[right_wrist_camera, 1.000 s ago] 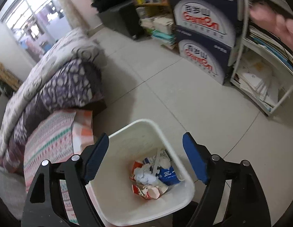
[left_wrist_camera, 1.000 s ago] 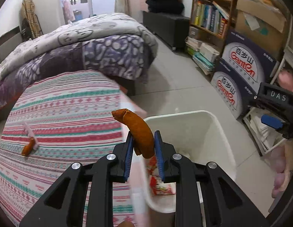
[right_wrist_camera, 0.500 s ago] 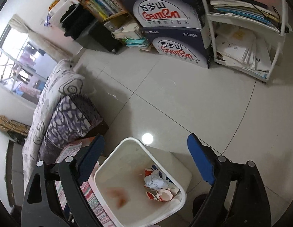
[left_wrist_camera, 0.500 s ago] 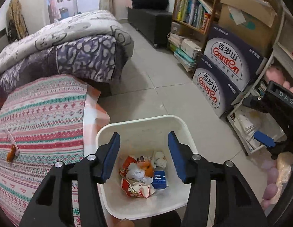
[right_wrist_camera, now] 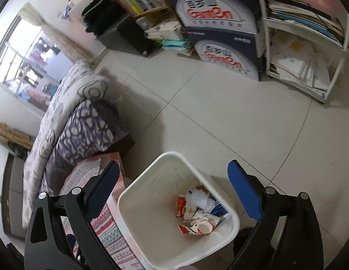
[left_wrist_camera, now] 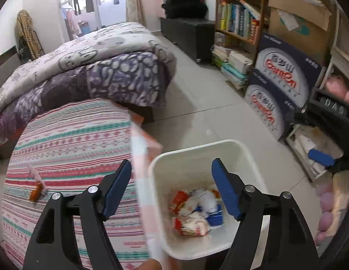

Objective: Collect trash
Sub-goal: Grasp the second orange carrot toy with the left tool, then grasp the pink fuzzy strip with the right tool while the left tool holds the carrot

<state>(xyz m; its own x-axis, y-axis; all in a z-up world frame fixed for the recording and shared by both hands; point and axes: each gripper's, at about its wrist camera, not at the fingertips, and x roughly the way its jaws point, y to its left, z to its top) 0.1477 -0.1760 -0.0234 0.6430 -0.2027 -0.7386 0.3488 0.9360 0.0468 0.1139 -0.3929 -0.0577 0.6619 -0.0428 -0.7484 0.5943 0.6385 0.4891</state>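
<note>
A white trash bin [left_wrist_camera: 248,155] stands on the floor beside the striped table; it also shows in the right wrist view [right_wrist_camera: 138,191]. Crumpled red, white and blue wrappers [left_wrist_camera: 194,211] lie in it, and they show in the right wrist view [right_wrist_camera: 199,211]. My left gripper [left_wrist_camera: 172,189] is open and empty above the bin's left rim. My right gripper [right_wrist_camera: 174,193] is open and empty above the bin. A small orange scrap with a pale wrapper [left_wrist_camera: 36,190] lies on the striped tablecloth [left_wrist_camera: 68,139] at the left.
A bed with a purple and grey quilt [left_wrist_camera: 95,67] lies behind the table. Blue water boxes [left_wrist_camera: 280,85], bookshelves [left_wrist_camera: 237,15] and a white rack of papers [right_wrist_camera: 302,67] line the right side. Tiled floor [right_wrist_camera: 219,117] lies between them.
One second ago my left gripper held an orange peel over the bin; it opened and the peel dropped in. The left gripper has since shifted left, over the bin's rim.
</note>
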